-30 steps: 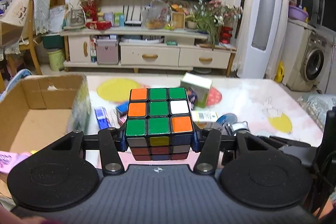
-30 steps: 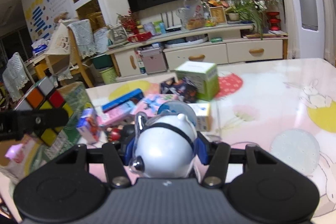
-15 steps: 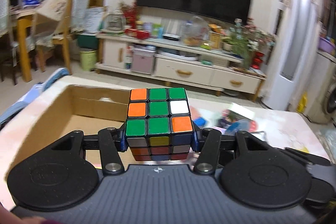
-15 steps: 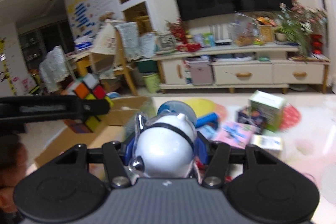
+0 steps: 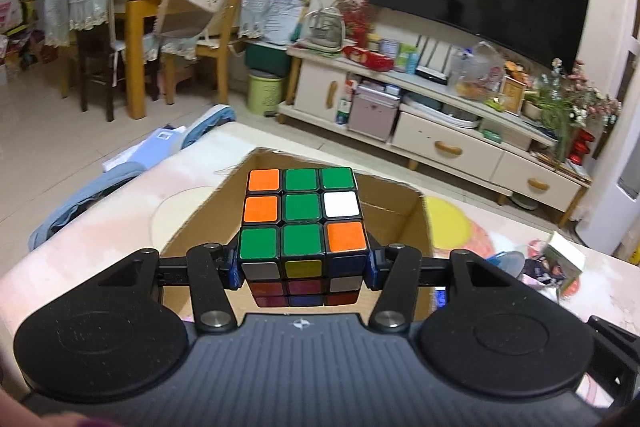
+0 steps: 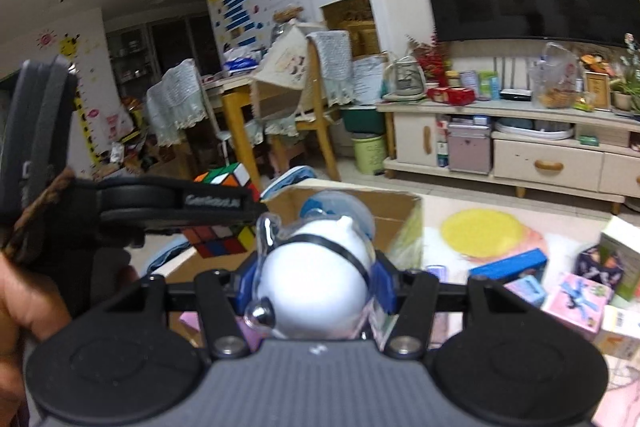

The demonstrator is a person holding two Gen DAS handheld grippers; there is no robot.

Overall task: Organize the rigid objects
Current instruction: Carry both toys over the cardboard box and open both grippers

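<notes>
Since the left gripper (image 5: 303, 269) has its jaws clamped on the Rubik's cube (image 5: 302, 223) right above the cardboard box (image 5: 394, 203), I'd lower before letting go. Same for the right gripper (image 6: 316, 287), pinching a white round toy (image 6: 316, 287) nearby; loose boxes (image 6: 576, 297) wait beyond.

Both wrist views close, forward-facing; share cardboard box (image 5: 404, 211).

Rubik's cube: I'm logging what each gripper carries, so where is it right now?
The Rubik's cube is clamped in the left gripper, held above the open cardboard box; the right wrist view shows it at left.
</notes>
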